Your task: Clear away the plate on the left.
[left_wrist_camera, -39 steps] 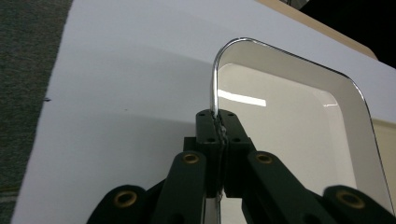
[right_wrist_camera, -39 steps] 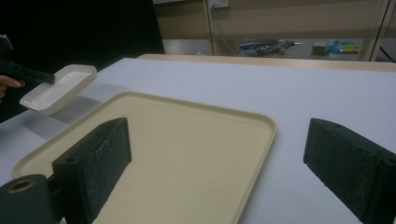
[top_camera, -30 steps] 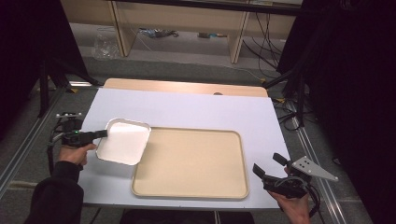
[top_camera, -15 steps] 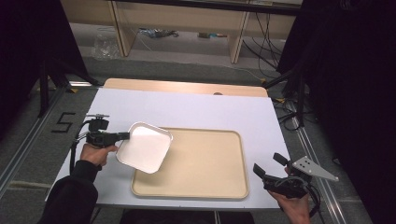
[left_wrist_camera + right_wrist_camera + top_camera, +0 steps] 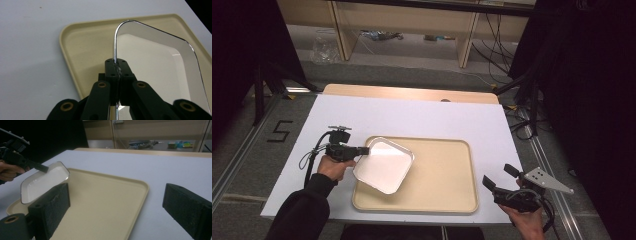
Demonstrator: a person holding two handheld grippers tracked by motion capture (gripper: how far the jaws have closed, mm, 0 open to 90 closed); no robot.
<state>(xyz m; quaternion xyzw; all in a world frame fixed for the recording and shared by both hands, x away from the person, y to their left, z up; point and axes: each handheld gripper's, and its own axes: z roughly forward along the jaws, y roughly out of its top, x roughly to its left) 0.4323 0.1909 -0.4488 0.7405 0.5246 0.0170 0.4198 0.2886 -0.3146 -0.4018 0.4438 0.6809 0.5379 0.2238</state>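
Observation:
A white square dish (image 5: 384, 165) with a dark thin rim hangs tilted over the left part of the beige tray (image 5: 442, 175). My left gripper (image 5: 364, 150) comes in from the left and is shut on the dish's near-left rim. In the left gripper view the jaws (image 5: 116, 67) pinch that rim, with the dish (image 5: 155, 70) to the right and the tray (image 5: 85, 47) beneath. My right gripper (image 5: 497, 175) rests open near the table's front right corner, off the tray, with nothing between its fingers (image 5: 50, 205). In its view the dish (image 5: 42, 182) and tray (image 5: 105, 202) lie ahead.
The tray lies on a white table cover (image 5: 412, 117), with a strip of wooden tabletop (image 5: 407, 93) along the far edge. Wooden shelving and cables stand beyond the table. A black "5" (image 5: 279, 131) is marked on the floor at the left. Dark curtains flank both sides.
My left gripper has carried the dish rightward from the white cover to over the tray's left part, and the dish has tilted. The right gripper has stayed where it was.

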